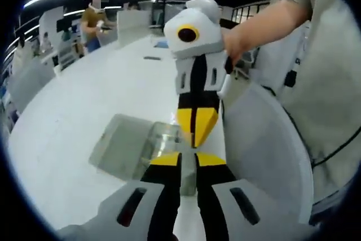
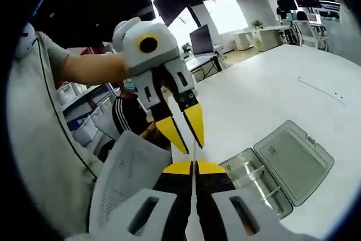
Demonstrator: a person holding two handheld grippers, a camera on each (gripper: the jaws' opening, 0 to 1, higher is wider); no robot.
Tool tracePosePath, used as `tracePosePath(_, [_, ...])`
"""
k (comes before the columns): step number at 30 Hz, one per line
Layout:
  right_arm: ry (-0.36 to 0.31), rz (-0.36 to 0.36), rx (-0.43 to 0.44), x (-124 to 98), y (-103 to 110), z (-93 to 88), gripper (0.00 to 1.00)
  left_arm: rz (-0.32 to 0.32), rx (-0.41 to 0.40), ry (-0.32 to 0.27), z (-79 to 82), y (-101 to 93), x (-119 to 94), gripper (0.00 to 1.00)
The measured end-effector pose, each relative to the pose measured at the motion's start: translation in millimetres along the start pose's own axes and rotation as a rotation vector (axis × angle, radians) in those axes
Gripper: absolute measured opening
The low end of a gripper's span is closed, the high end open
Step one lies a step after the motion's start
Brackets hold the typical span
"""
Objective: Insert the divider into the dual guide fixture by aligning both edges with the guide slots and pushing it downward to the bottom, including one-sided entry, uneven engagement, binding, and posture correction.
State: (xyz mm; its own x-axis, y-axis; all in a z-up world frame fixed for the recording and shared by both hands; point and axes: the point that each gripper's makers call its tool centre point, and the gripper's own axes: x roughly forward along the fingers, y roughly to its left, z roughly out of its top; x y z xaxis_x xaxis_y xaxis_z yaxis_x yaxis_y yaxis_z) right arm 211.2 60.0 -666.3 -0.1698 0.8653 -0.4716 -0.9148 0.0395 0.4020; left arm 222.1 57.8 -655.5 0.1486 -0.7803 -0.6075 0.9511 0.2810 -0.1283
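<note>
Two hand-held tools meet tip to tip above a white worktop (image 1: 73,134), with the insertion not yet begun. The right tool (image 2: 193,167), its yellow-tipped jaws pressed almost together, appears clenched on a thin clear divider sheet (image 2: 193,149). The sheet shows in the right gripper view as no more than a pale line, edge-on, running up out of the jaws. The left tool (image 2: 189,139) faces it with its jaws a little apart on either side of the sheet's far end, released rather than gripping, as far as can be judged. In the left gripper view the left tool (image 1: 188,159) rises from below and the right tool (image 1: 197,136) points down at it, held by a bare hand (image 1: 237,43).

The task's fixture, a clear rectangular plastic box (image 2: 248,176) with ribbed slots inside, sits on the worktop just beyond the tips, and its grey translucent hinged lid (image 2: 293,159) is laid flat open beside it. The same box (image 1: 163,142) and lid (image 1: 121,145) lie just behind the meeting tips in the left gripper view.

The sheet is held in the air, close to but clear of the box. This looks like a way to steady both ends so that the two edges can be squared with the slots before the push down. A lopsided start would likely make it bind.
</note>
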Motion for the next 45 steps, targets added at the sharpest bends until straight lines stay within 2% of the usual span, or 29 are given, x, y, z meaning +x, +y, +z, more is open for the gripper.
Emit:
tracePosePath(14, [0.027,0.020,-0.106,2.5,6.6,-5.4,0.00,-0.065,-0.056,0.058,-5.5,-8.1,2.7,0.01])
tracePosePath(25, [0.038,0.035,-0.135,2.1,9.4,-7.7,0.00,-0.091,-0.075,0.085,-6.5,-13.3,3.6,0.00])
tracePosePath(31, [0.042,0.042,-0.154,2.9,11.2,-10.4,0.00,-0.100,-0.114,0.107,-8.5,-15.5,4.9,0.00])
tracePosePath(33, [0.040,0.040,-0.136,2.7,10.9,-10.7,0.00,-0.099,-0.107,0.114,-8.6,-15.3,5.2,0.00])
tracePosePath(45, [0.047,0.050,-0.157,6.0,12.2,-15.6,0.00,-0.128,-0.102,0.201,-13.0,-20.2,8.0,0.00])
